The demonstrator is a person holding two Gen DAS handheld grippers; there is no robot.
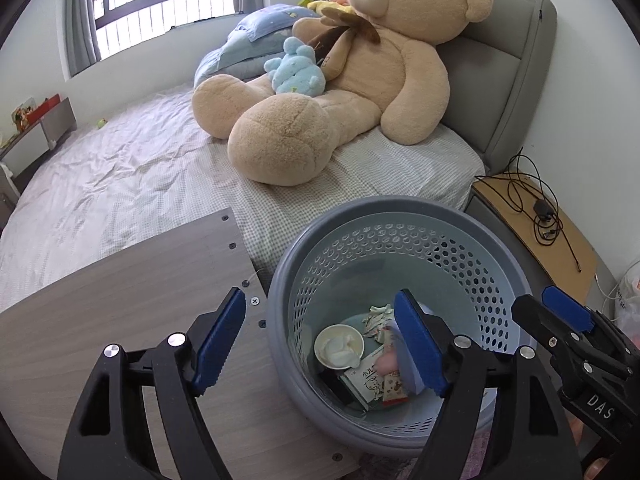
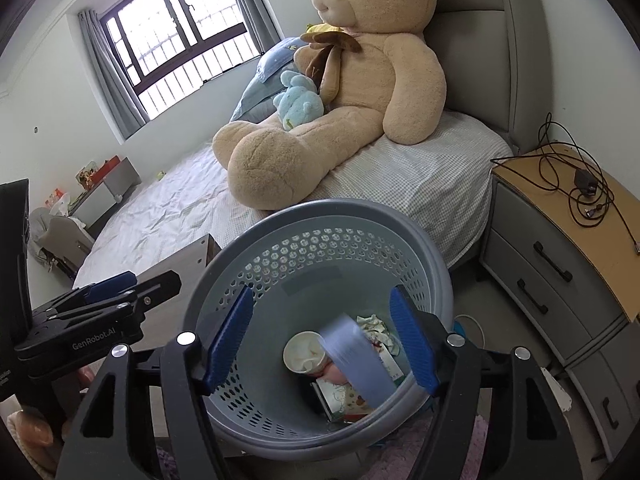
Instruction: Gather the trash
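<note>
Evidently the perforated grey wastebasket (image 2: 320,240) stands beside the bed (image 2: 168,216) to catch trash: a blurred pale-blue packet (image 2: 356,360) drops between the right gripper's (image 2: 322,336) wide fingers; the left gripper (image 1: 320,344), equally wide, holds nothing.

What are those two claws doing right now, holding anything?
Left gripper: open, holding nothing, beside the bin.
Right gripper: open over the bin; a blurred blue item between its fingers looks just let go.
</note>
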